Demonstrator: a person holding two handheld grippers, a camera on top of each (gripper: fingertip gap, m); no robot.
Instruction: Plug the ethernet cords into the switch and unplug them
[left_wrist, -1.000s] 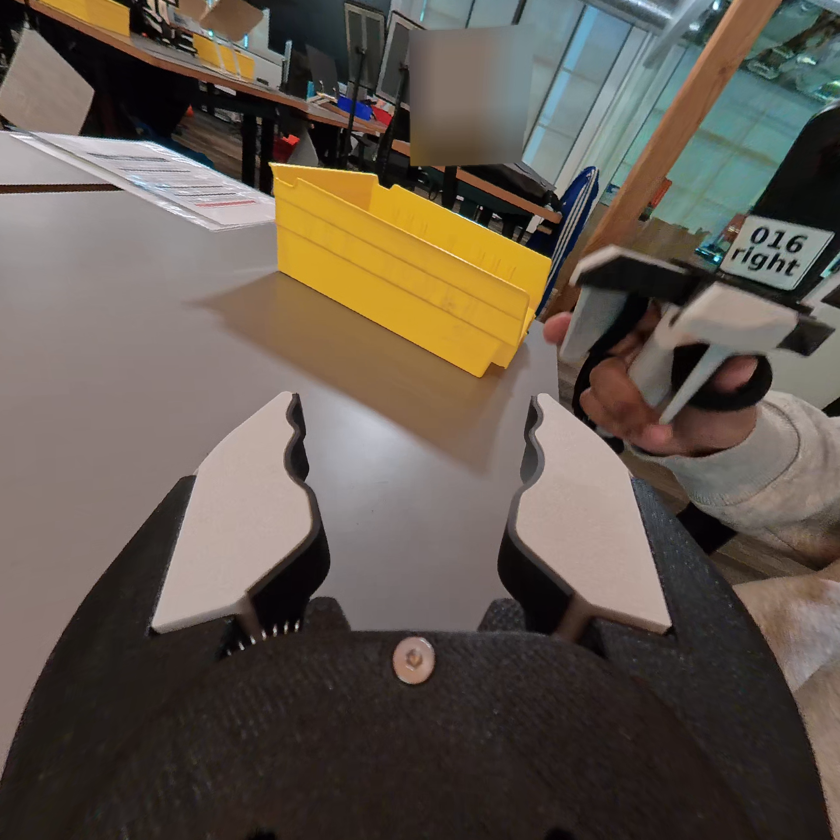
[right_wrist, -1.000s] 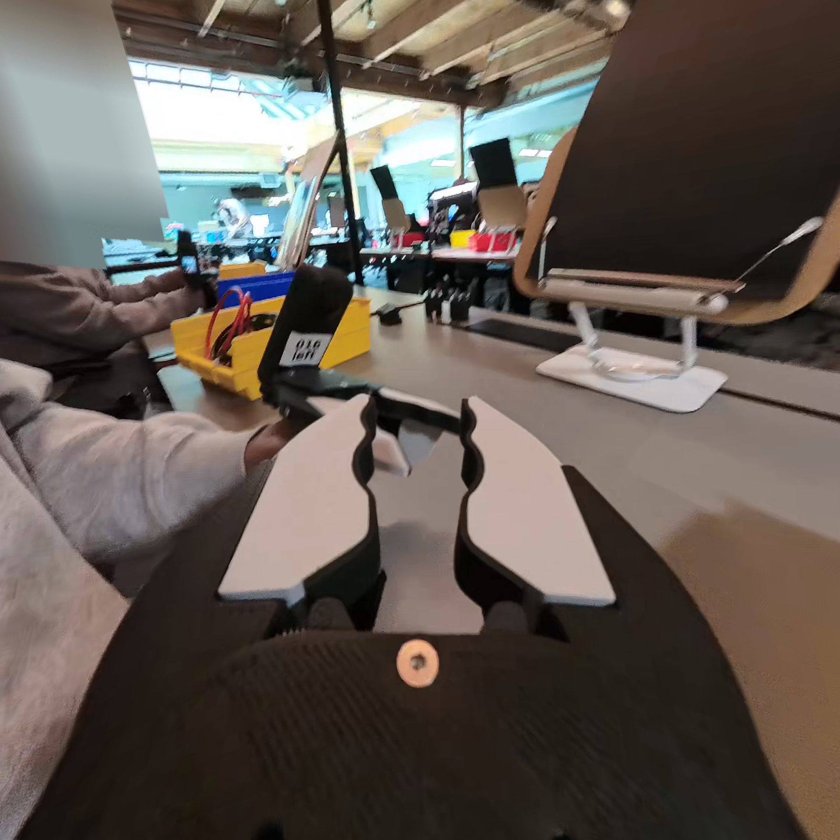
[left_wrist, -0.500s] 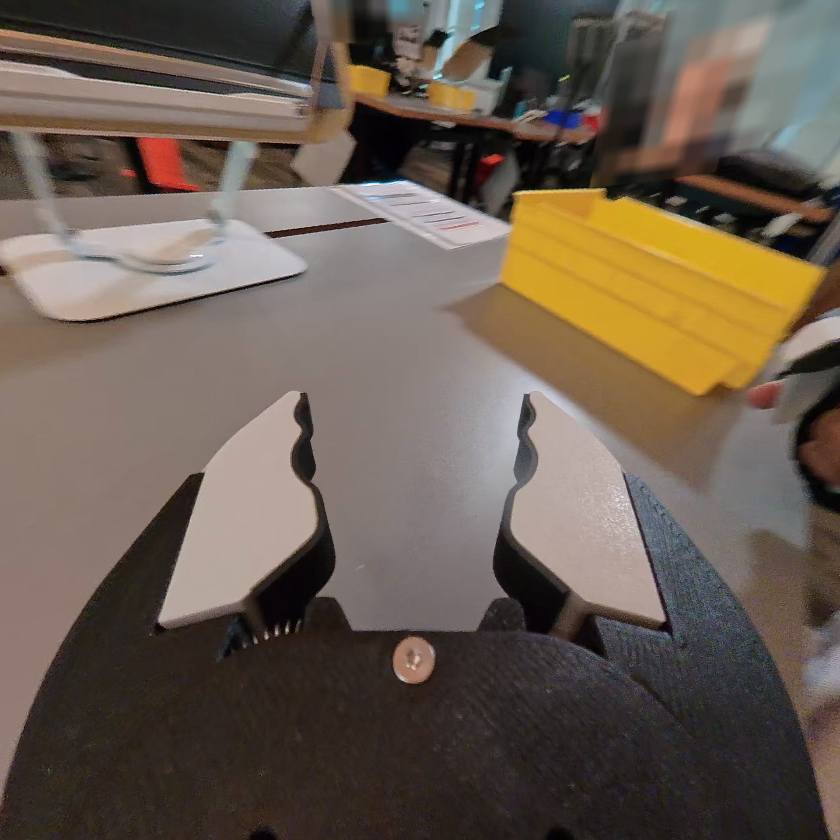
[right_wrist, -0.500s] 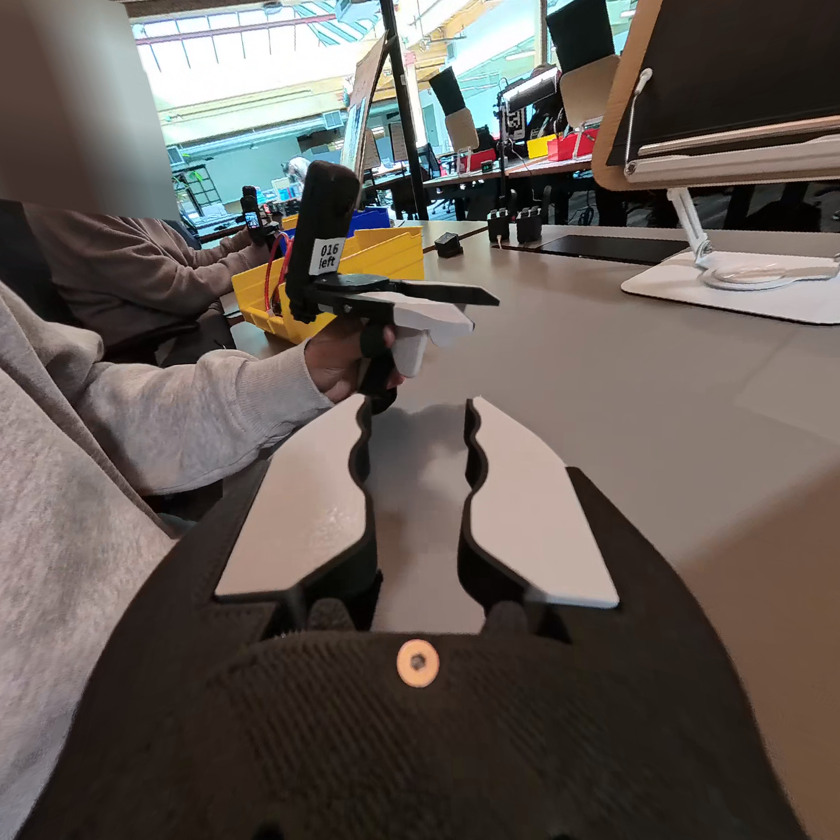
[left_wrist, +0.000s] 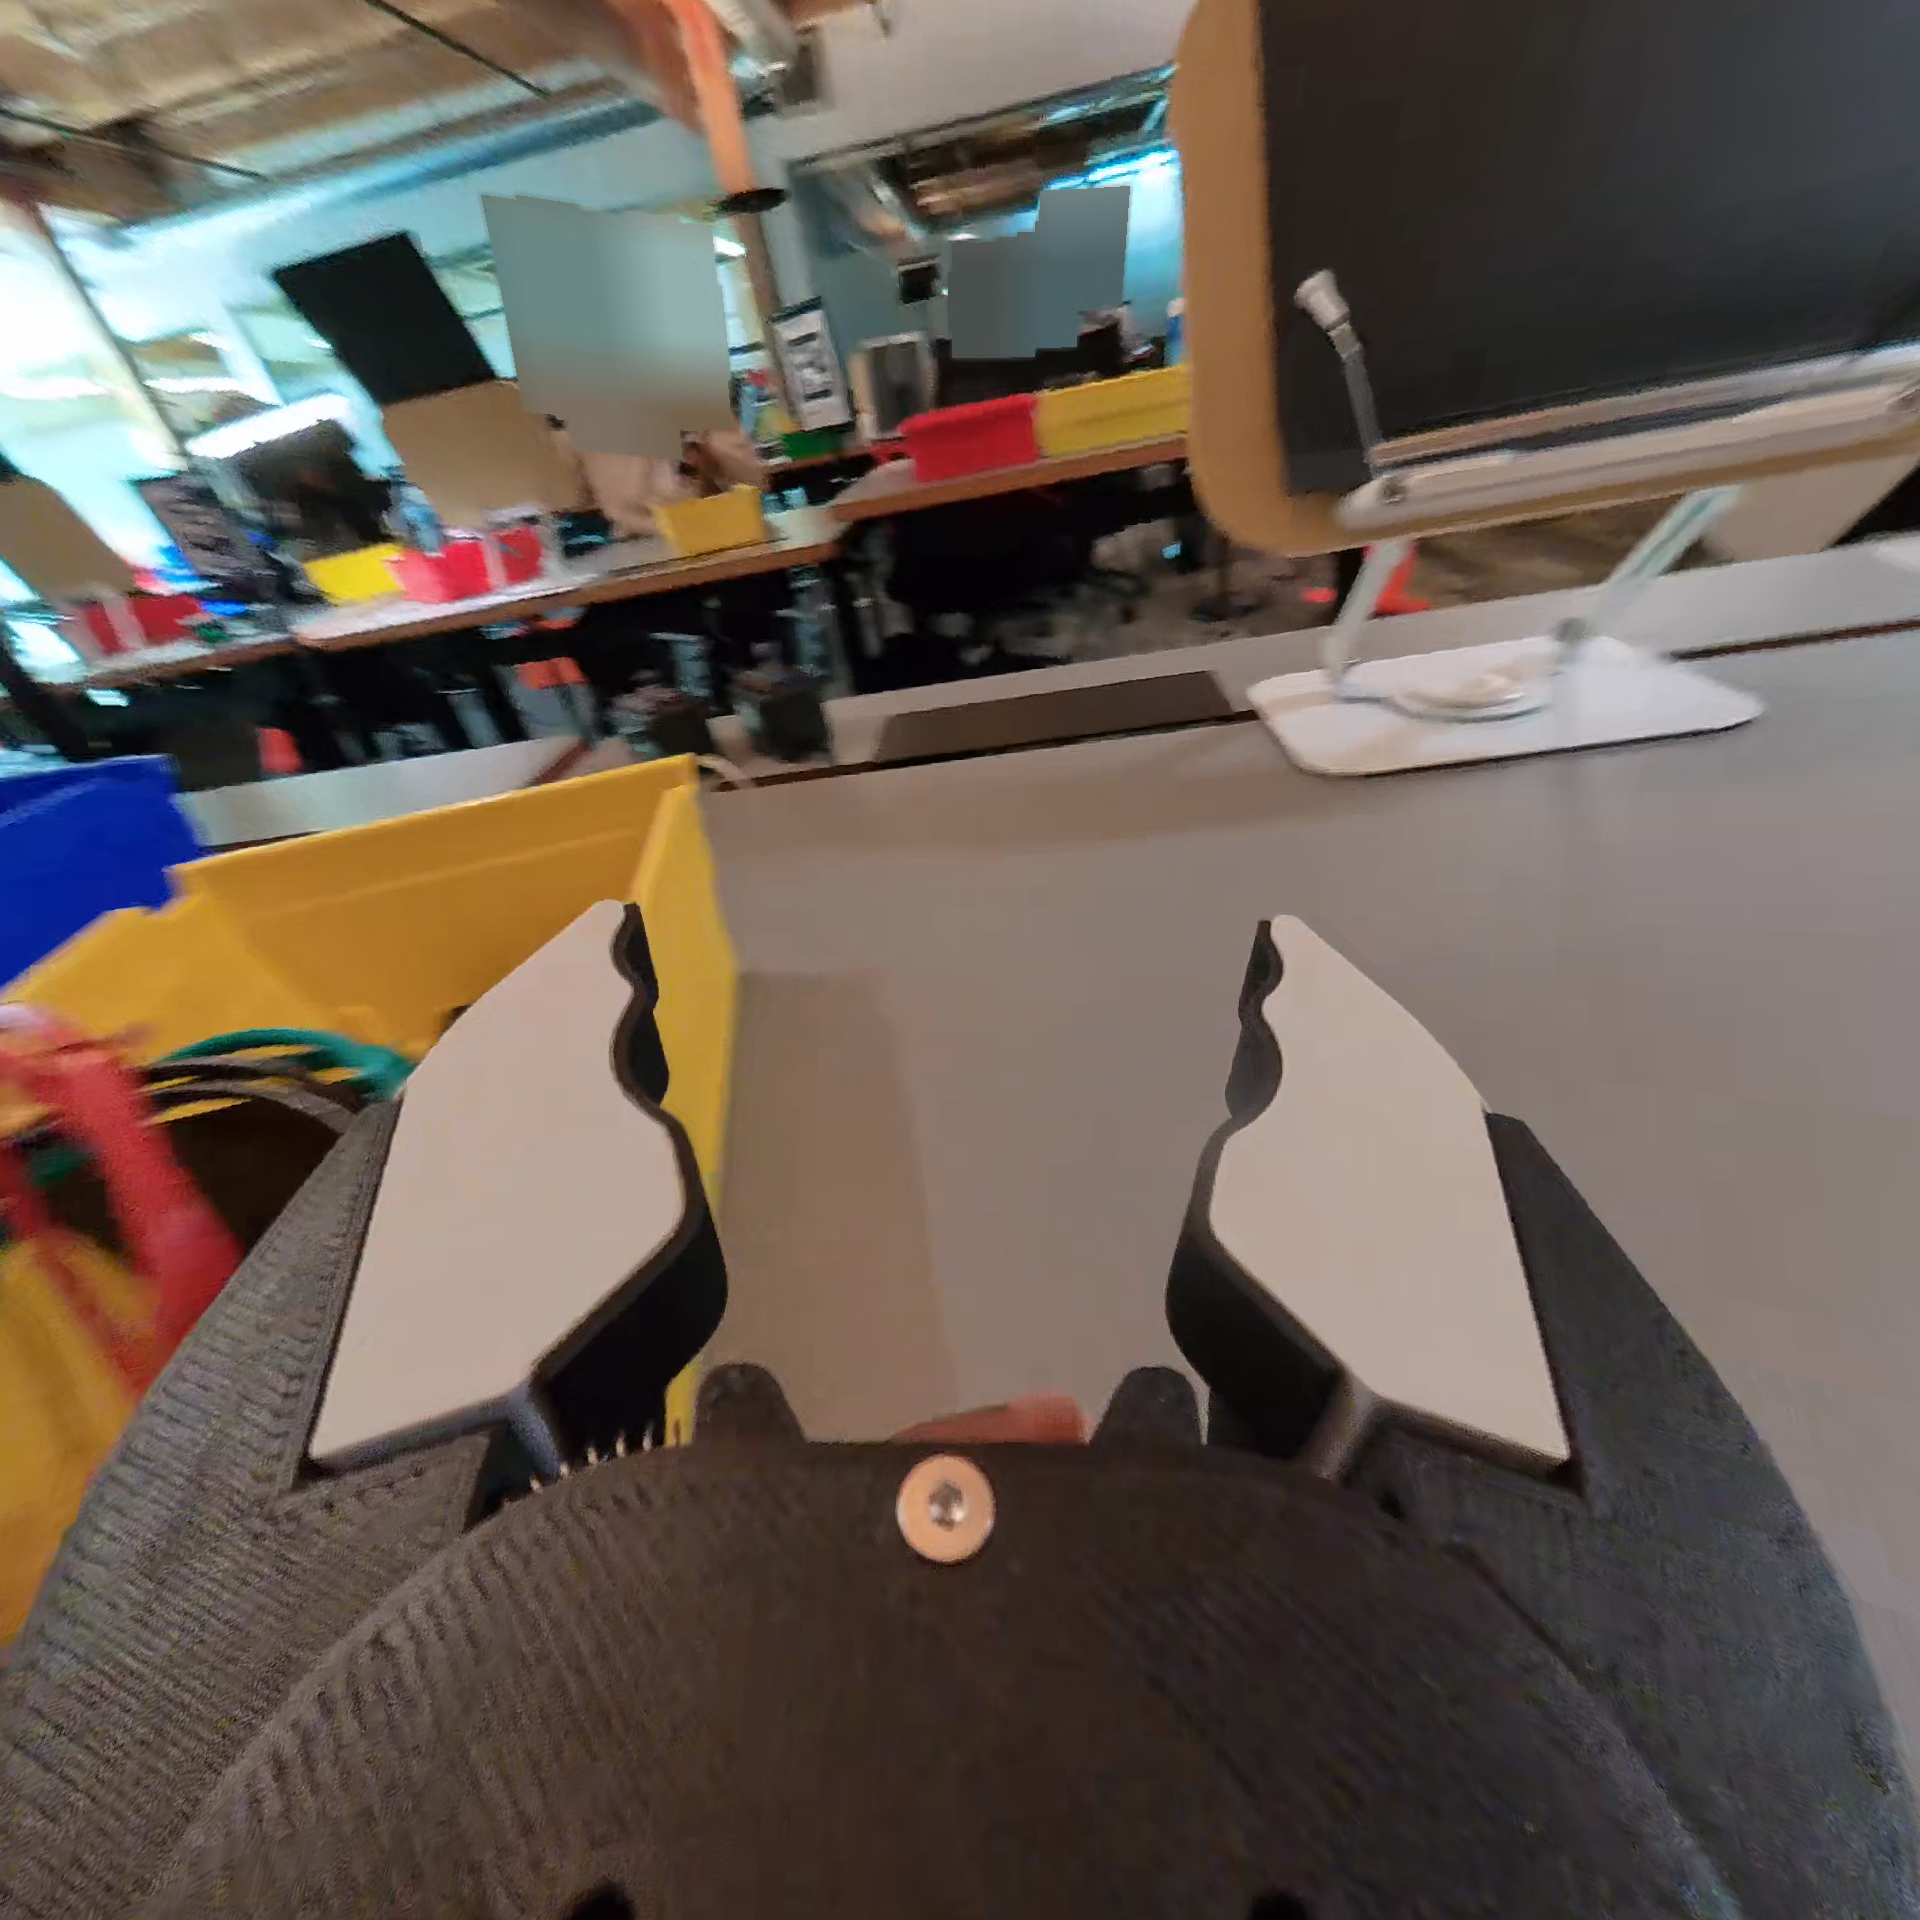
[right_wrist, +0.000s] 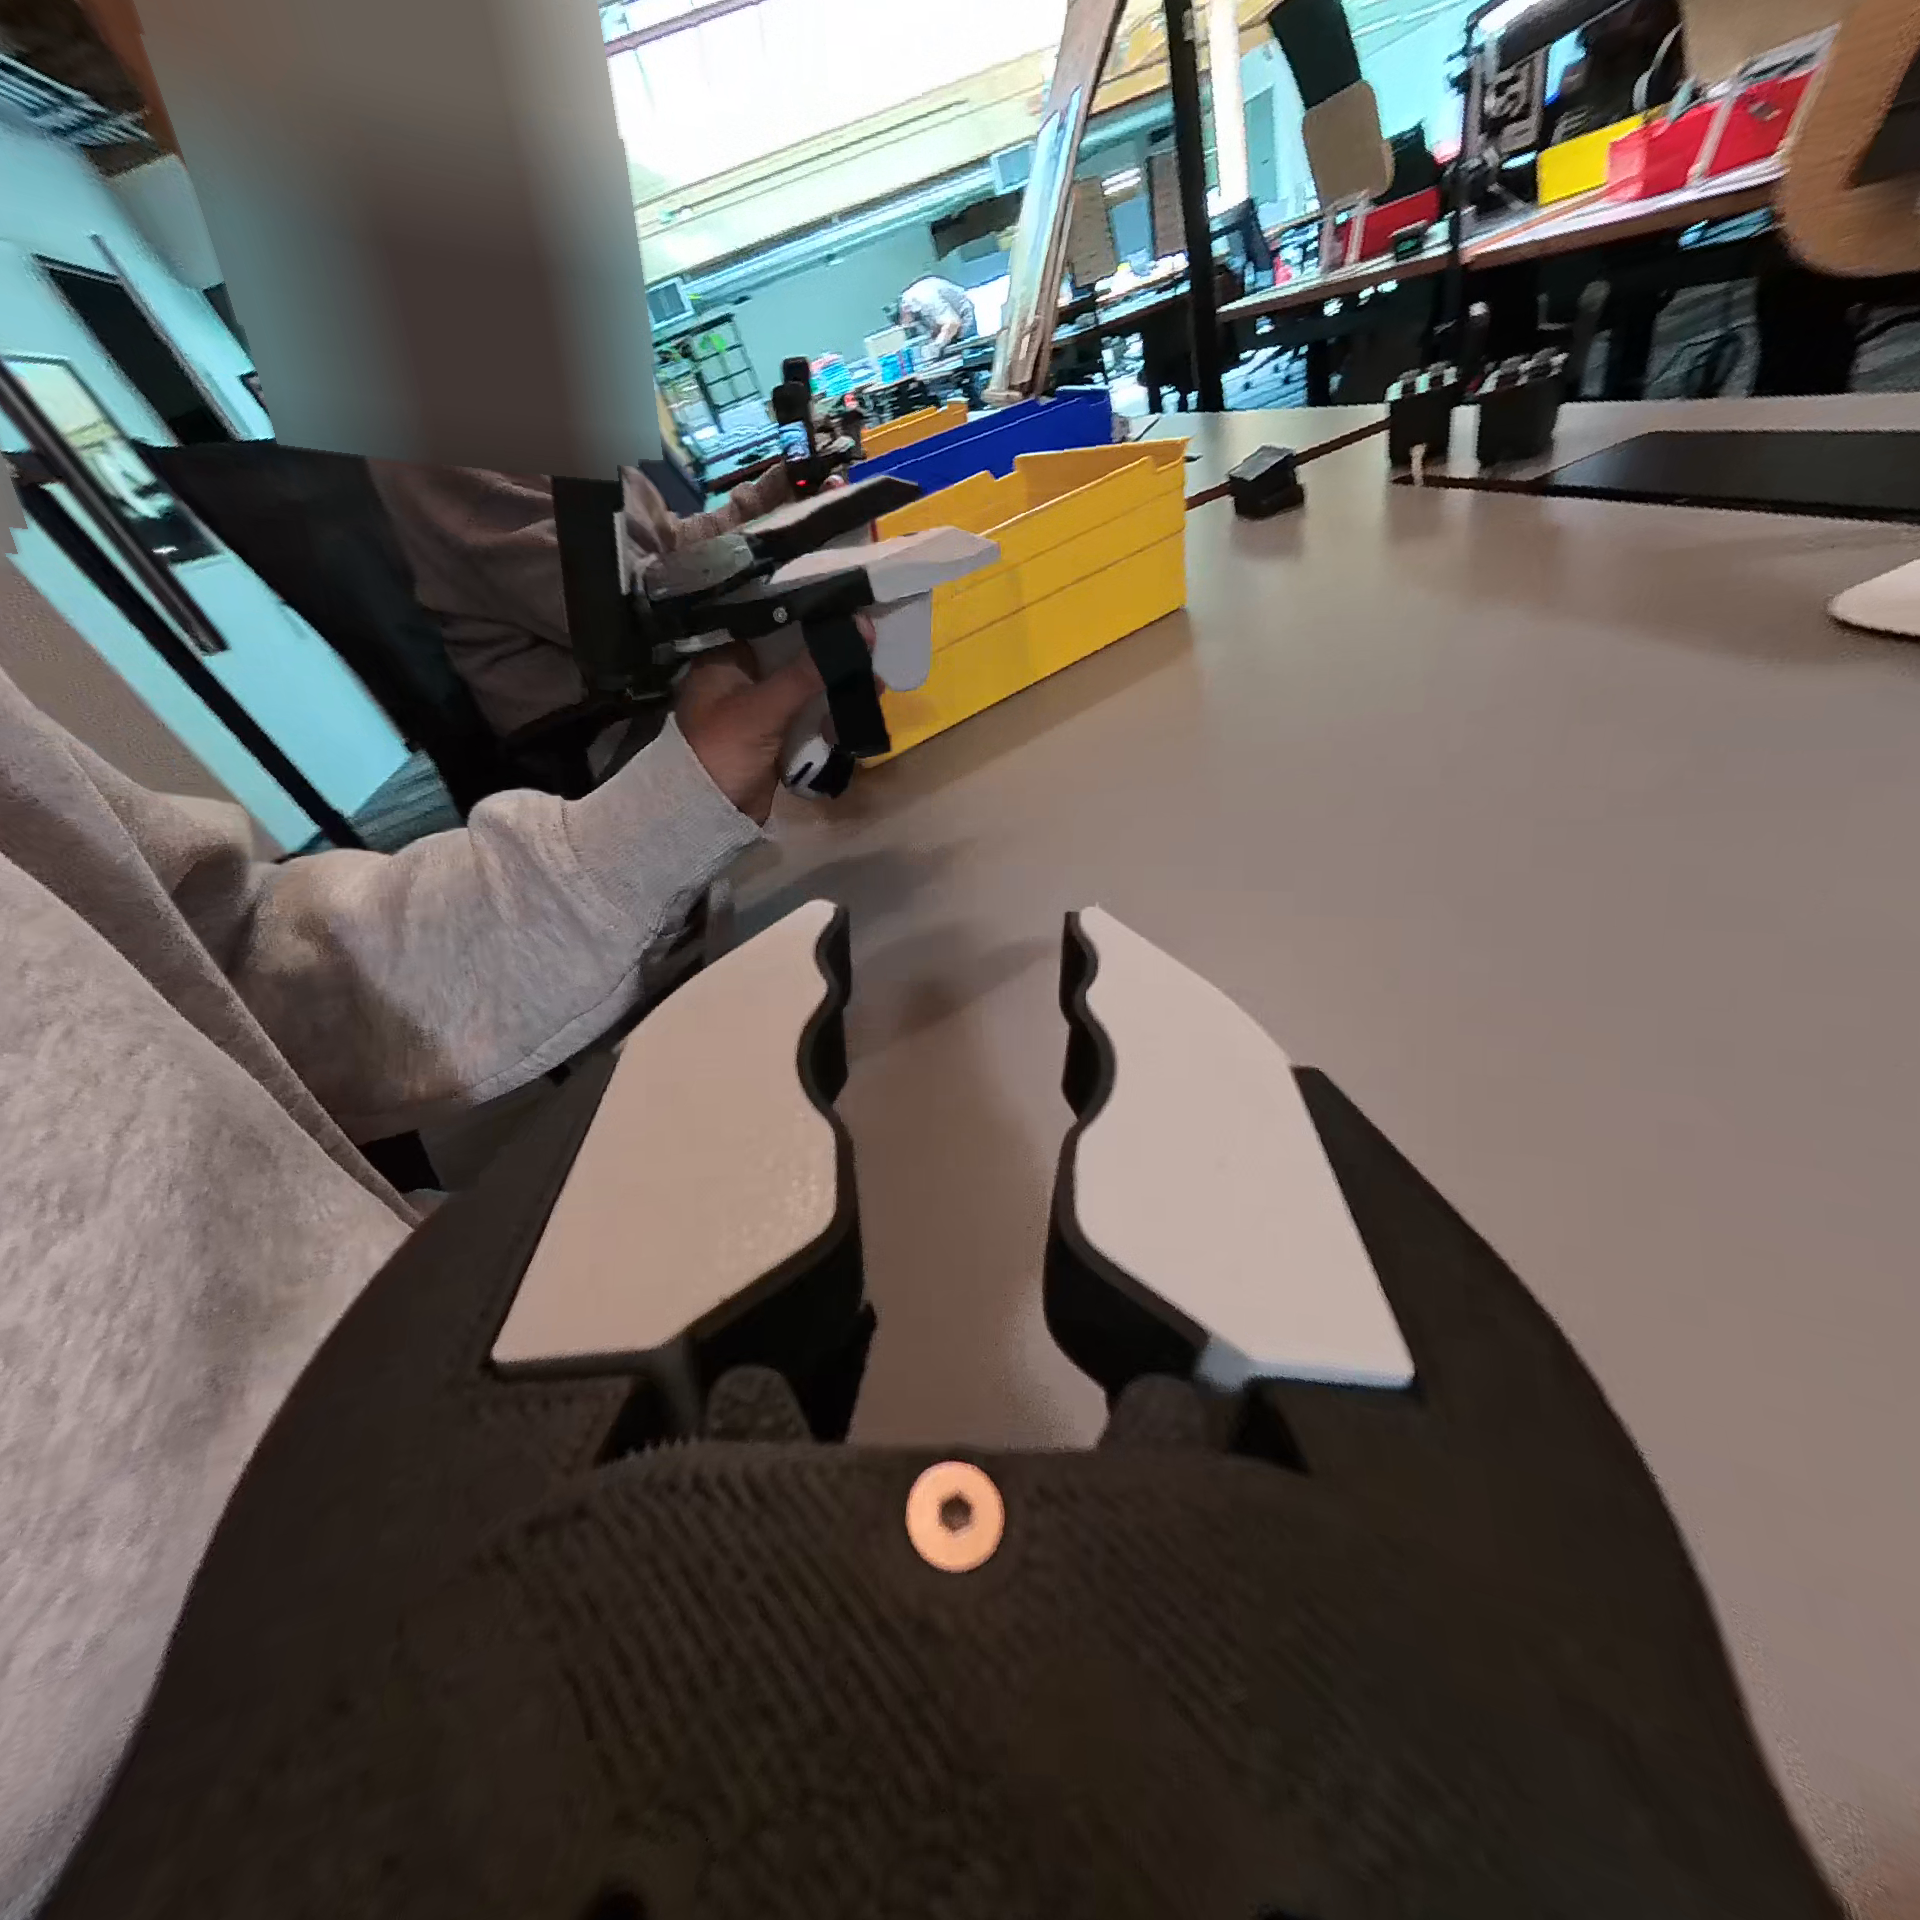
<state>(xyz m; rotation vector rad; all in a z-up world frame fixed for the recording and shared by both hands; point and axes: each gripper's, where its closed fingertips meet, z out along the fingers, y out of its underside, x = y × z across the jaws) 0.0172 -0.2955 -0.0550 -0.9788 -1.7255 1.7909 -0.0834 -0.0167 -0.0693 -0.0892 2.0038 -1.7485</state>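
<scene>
A yellow bin (left_wrist: 436, 914) stands at the table's left end and holds coiled red cords (left_wrist: 125, 1153), green cords (left_wrist: 301, 1049) and a dark object, all blurred. My left gripper (left_wrist: 945, 935) is wide open and empty, hovering over the bin's right wall and the grey table. It also shows in the right wrist view (right_wrist: 914, 582), held just in front of the same yellow bin (right_wrist: 1049, 592). My right gripper (right_wrist: 951, 935) is partly open and empty, low over the bare table. No switch is visible.
A monitor on a white stand (left_wrist: 1507, 707) stands at the back right of the grey table (left_wrist: 1247, 935). A blue bin (right_wrist: 997, 436) sits behind the yellow one. Small black blocks (right_wrist: 1262, 483) lie further back. A person's grey sleeve (right_wrist: 468, 935) crosses the table's near-left edge.
My left gripper has swung left across the table from facing the monitor stand to the bin with the cords. My right gripper has turned slightly left and stays low. Both jaw openings are unchanged.
</scene>
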